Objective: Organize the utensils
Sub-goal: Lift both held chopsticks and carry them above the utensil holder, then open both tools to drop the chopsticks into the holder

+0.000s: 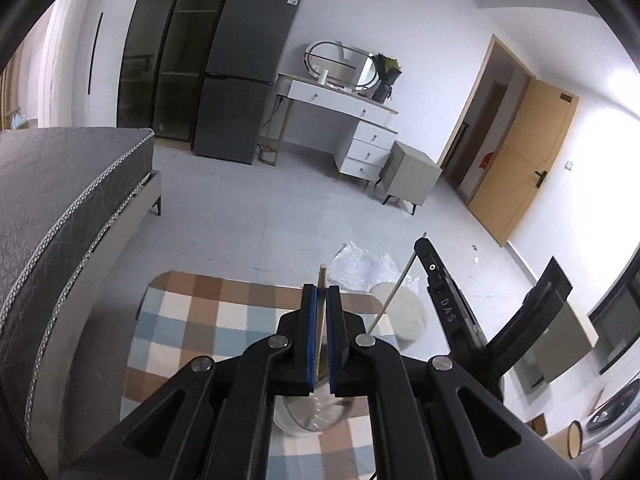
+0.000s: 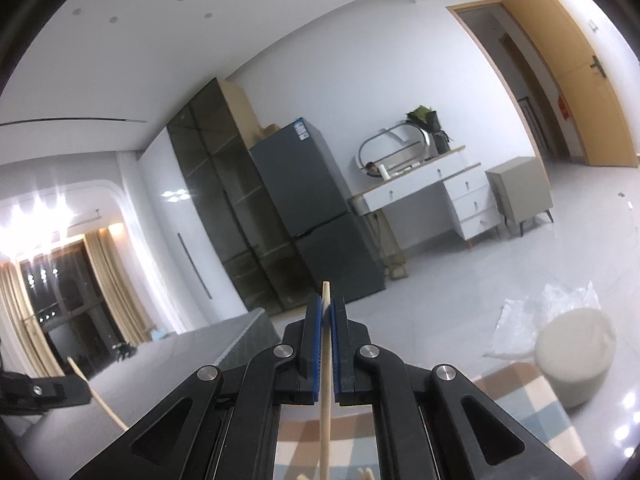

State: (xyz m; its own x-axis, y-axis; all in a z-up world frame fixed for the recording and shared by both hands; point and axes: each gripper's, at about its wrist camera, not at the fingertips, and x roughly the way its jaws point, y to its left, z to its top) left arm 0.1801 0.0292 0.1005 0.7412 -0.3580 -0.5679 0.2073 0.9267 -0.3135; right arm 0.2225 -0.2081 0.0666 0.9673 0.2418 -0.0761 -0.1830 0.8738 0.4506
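Left wrist view: left gripper [image 1: 321, 300] clamped on chopstick [image 1: 321, 280] w/ glass jar [image 1: 308, 416] below; right gripper [image 2: 327, 312] likewise clamped on another chopstick [image 2: 326, 360].

Two pale wooden chopsticks — one chopstick [image 1: 321, 312] stands upright, clamped between blue finger pads, over a clear glass jar [image 1: 316, 416]; the other chopstick [image 2: 326, 380] is clamped likewise.

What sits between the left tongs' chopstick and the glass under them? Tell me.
Nothing visible. The left tongs are shut on a wooden chopstick, and the clear glass sits on the checkered cloth right below, its mouth partly hidden by the fingers.
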